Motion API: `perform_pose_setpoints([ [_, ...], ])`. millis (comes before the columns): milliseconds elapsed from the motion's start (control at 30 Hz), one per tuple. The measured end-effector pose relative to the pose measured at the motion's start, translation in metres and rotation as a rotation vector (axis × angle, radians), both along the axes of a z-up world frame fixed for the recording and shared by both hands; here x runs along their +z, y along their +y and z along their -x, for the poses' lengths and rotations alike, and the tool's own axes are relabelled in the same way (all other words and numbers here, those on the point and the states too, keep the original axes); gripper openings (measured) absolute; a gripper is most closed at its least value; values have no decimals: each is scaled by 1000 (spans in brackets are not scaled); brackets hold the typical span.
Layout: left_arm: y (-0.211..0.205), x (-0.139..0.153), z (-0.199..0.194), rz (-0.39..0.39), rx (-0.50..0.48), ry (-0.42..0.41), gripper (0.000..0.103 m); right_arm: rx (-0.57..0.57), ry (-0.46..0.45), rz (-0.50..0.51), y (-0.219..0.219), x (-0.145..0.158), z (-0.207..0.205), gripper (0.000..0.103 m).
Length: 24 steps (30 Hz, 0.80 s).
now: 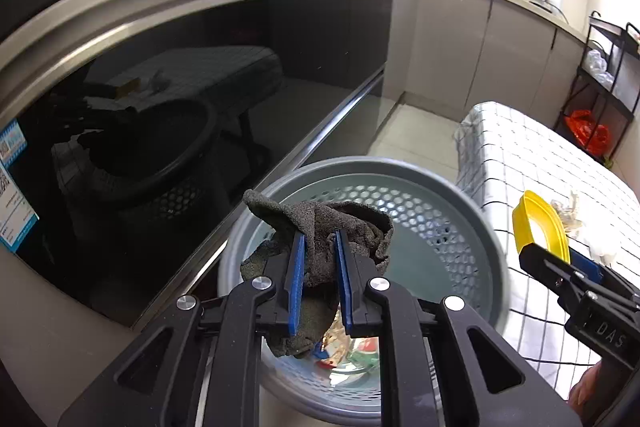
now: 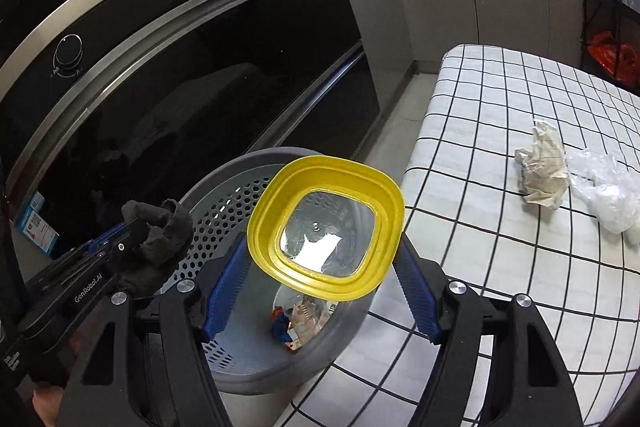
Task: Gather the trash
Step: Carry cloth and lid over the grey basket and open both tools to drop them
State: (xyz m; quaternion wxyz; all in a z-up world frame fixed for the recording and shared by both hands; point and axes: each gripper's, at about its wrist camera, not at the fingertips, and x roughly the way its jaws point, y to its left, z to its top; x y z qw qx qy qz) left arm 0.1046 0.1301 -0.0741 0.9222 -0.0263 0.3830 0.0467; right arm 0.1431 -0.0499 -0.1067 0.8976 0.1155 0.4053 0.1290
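Trash already lies in the bottom of the round grey perforated plastic basket (image 2: pixel 224 211), which stands on the floor between the black glass-fronted oven (image 1: pixel 160 99) and the white grid-checked table (image 2: pixel 500 131). Above its rim, the right gripper (image 2: pixel 322 291) clamps a yellow-rimmed clear plastic lid (image 2: pixel 326 223), and the left gripper (image 1: pixel 320 267) pinches a crumpled dark grey cloth (image 1: pixel 320 223). Crumpled beige paper (image 2: pixel 544 171) and clear plastic wrap (image 2: pixel 608 191) rest on the table.

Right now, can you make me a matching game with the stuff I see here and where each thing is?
Things:
1. dark grey cloth
2. yellow lid
3. crumpled paper
4. colourful wrappers

Places:
A. lying on the checked tablecloth
B. at the bottom of the grey basket
C. pinched in the left gripper
D. held between the fingers of the right gripper

Pairs: 1-C, 2-D, 3-A, 4-B
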Motion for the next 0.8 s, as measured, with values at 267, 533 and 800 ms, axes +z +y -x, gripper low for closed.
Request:
perform_pose_setpoints([
  [267, 9, -7, -5, 13, -12, 27, 16, 60, 43, 32, 26, -15, -12, 69],
  [533, 7, -11, -5, 13, -12, 37, 17, 79, 41, -4, 26, -16, -10, 69],
  [800, 10, -10, -5, 21, -3, 42, 26, 80, 31, -6, 27, -15, -7, 75],
])
